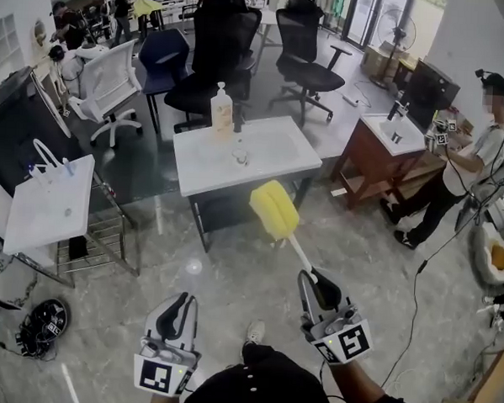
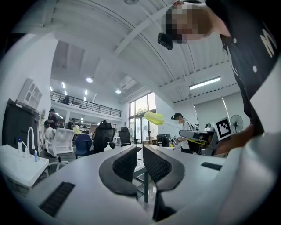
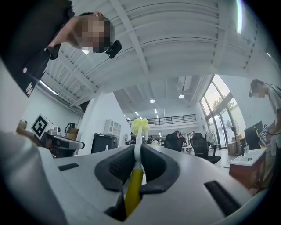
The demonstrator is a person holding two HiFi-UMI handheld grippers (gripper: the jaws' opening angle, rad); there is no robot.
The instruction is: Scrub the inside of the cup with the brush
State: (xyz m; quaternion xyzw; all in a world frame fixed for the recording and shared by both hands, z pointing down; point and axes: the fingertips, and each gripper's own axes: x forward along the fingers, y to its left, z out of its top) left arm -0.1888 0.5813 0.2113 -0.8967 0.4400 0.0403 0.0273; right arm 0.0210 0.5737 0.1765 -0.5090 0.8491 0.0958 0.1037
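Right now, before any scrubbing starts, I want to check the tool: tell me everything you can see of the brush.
The brush has a soft-looking, pale yellow sponge head on a thin white stem that widens into a yellow handle. The right gripper is shut on it, its fingers pinching the stem just above the handle. It points forward, away from the person, with its head raised in the air in front of the white table. Nothing else touches it.

The head view looked steeply down from above onto the left gripper, the right gripper and a white tabletop ahead. Each gripper view sat close behind its own jaws, facing roughly level across the room. All three shared the brush and black office chairs.
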